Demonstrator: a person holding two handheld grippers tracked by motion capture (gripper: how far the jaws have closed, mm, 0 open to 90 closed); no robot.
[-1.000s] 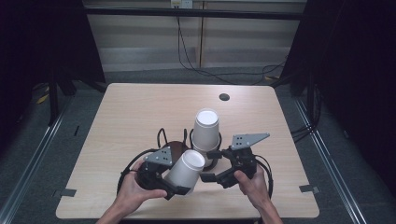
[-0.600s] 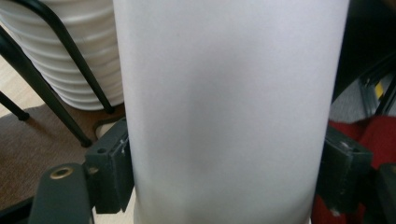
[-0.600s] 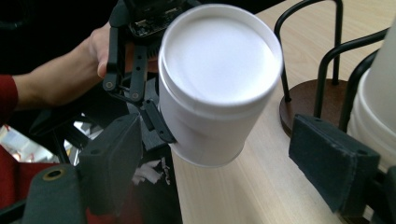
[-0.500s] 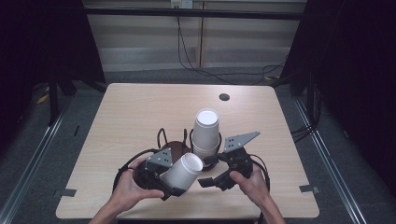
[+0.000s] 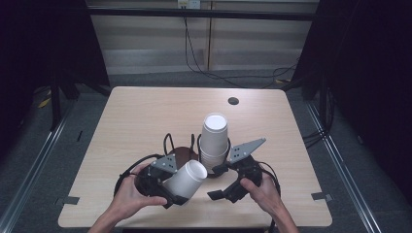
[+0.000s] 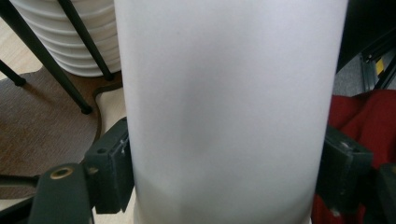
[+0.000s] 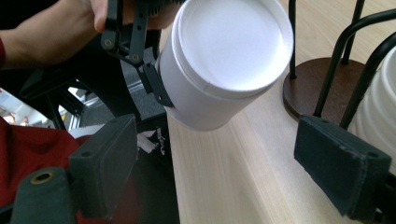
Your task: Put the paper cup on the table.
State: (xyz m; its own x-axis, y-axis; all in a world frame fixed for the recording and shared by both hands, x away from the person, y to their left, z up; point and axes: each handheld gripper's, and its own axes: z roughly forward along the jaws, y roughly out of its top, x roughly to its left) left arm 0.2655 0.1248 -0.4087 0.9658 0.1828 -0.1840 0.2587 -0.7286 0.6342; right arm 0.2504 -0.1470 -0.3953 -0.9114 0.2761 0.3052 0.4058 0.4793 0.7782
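Cup in hand: the left gripper (image 5: pixel 177 191) has its fingers (image 6: pixel 109 172) closed on the sides of a single white cup (image 5: pixel 187 177); both pads press the wall, so the cup is carried clear of the surface.
Cup's attitude: tilted, its flat closed end toward about 1 o'clock in the high view, facing the rack; the right gripper view shows that round end (image 7: pixel 231 44) head-on.
Likely reason: held by the middle, the cup's ends stay free, which would suit slipping it onto the pile upside down. That is my reading.
Stack: more white cups (image 5: pixel 214 138) stand bottom-up inside a black wire rack (image 5: pixel 197 145) on a dark round base (image 7: pixel 310 86), at about 1 o'clock from the held cup and just beside it.
Right gripper: the right gripper (image 5: pixel 221 182) sits at 3 o'clock of the held cup, fingers (image 7: pixel 343 163) standing well apart with nothing between them, close to the rack's foot, perhaps ready to steady it.
Surface: pale wooden surface (image 5: pixel 145 116), bare beyond the rack except a small dark round spot (image 5: pixel 233 101) toward 12 o'clock.
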